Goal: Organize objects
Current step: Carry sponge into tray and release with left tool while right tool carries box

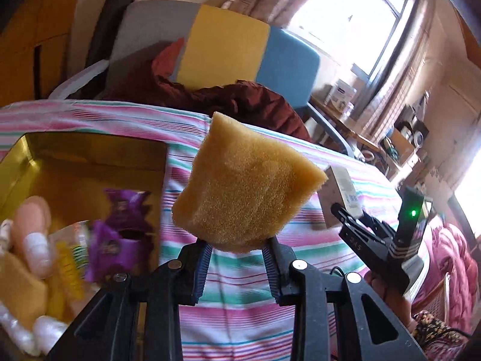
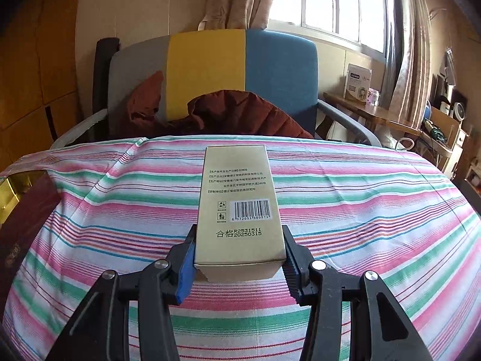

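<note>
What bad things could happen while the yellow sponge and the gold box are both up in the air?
The left gripper pinches only the bottom edge of the squashy yellow sponge, so it might slip out onto the striped cloth. The right gripper holds just the near end of the long gold cardboard box, so the box may tip down. Both held things sit close together and could bump.

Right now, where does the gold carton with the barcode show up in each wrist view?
Left wrist: gold carton right of centre, behind the sponge, held by the right gripper.
Right wrist: gold carton dead centre, clamped in the right gripper.
Shared landmark: grey, yellow and blue chair back.
</note>
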A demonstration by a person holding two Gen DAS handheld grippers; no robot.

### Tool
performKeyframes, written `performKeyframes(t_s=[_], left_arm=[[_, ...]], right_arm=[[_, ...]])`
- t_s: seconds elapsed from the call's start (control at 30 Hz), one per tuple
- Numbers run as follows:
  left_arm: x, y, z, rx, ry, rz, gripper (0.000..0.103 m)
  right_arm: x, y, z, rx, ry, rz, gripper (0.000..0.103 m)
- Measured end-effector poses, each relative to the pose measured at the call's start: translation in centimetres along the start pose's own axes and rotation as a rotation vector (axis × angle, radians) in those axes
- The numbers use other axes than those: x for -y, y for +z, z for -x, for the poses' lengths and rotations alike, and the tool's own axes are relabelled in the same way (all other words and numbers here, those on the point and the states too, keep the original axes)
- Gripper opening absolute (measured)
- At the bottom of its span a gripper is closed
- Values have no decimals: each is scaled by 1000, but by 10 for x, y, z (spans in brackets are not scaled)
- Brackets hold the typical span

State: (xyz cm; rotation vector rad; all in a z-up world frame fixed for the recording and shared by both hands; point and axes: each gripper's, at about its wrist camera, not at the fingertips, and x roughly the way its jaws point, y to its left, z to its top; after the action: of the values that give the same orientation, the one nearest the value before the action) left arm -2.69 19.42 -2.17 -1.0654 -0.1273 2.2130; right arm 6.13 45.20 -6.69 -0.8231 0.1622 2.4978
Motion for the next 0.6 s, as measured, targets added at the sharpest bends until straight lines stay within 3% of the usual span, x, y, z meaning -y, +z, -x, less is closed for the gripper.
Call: performKeyframes(t_s=[0.3, 0.6], left_arm=[[-97, 11, 45, 35, 100, 212, 33], [-196, 19, 50, -88, 252, 363, 33]], right_arm=[[-12, -3, 5, -2, -17, 54, 50], [-16, -10, 16, -7, -15, 57, 50]])
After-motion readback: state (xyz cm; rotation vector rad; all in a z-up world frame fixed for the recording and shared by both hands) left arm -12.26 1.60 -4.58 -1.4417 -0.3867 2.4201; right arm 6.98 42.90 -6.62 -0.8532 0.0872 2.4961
